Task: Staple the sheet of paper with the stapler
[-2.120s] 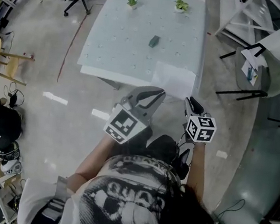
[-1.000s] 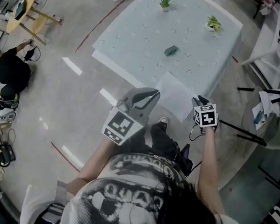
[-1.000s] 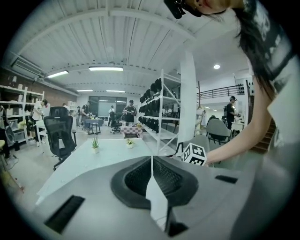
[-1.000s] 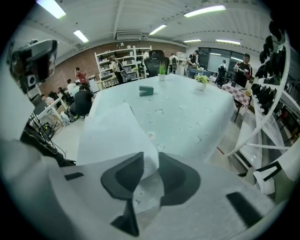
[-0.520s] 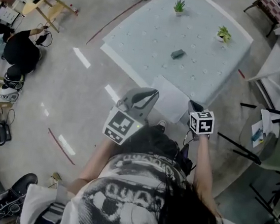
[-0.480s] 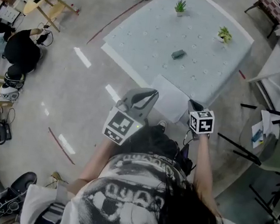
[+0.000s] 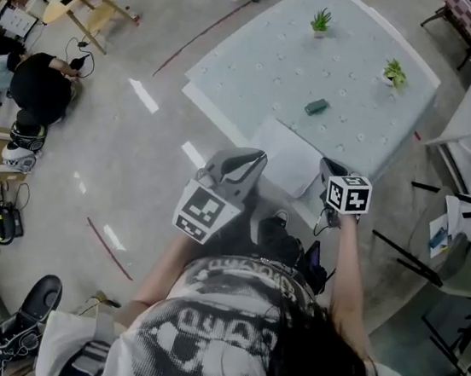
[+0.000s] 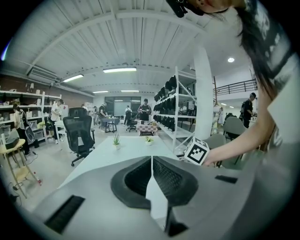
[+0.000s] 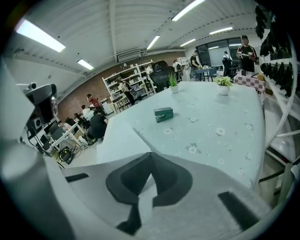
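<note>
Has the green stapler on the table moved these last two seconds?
No. Against the two potted plants, the stapler lies in the same spot on the table.

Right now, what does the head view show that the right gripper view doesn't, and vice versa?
Only the head view shows the holder's patterned shirt and hair. Only the right gripper view shows the ceiling lights and a standing person beyond the table. Both show the table, the green stapler, the sheet of paper at its near edge and two potted plants.

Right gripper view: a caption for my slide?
Green stapler and white sheet on a flowered table, two potted plants behind.
</note>
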The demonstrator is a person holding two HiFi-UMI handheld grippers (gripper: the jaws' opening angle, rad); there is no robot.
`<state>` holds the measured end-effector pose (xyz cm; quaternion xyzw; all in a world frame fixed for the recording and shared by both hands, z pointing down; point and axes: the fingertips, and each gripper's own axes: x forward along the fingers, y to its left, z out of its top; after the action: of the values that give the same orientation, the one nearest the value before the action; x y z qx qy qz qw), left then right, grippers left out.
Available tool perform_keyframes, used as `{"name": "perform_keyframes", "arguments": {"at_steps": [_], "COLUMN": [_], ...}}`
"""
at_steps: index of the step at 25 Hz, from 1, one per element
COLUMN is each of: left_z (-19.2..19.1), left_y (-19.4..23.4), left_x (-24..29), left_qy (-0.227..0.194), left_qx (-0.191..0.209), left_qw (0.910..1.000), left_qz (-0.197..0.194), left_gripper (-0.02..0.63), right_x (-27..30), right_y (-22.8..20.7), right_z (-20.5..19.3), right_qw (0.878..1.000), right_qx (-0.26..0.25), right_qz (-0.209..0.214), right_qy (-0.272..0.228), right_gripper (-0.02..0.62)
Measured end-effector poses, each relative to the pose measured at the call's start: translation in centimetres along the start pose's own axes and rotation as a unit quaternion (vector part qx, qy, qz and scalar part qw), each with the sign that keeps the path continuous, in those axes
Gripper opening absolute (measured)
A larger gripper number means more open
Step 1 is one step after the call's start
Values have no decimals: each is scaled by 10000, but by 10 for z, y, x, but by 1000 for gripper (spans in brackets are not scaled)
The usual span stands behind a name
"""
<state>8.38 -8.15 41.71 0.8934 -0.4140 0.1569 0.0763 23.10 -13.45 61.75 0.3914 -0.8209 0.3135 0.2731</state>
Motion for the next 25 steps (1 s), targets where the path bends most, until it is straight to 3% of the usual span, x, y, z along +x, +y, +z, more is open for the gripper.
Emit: {"name": "perform_keyframes", "arguments": {"at_steps": [11, 17, 25], "left_z": [-1, -10, -9], "left_y": [97, 128, 157], "left_x": [14, 21, 33], "left_qy": [-96, -53, -101], "left_qx": [50, -22, -75], "left_qw": [9988, 9977, 9969], "left_qz": [-469, -672, -777], "left_gripper": [9, 9, 9], "right_x": [55, 81, 100], "right_y": [-14, -16, -21], "right_z": [54, 64, 80], "right_qw": [9982, 9950, 9875], "right_qx": [530, 913, 1560], "right_qz": [-236, -143, -96], "right_qy": [159, 370, 213], "right_gripper": [6, 6, 6]}}
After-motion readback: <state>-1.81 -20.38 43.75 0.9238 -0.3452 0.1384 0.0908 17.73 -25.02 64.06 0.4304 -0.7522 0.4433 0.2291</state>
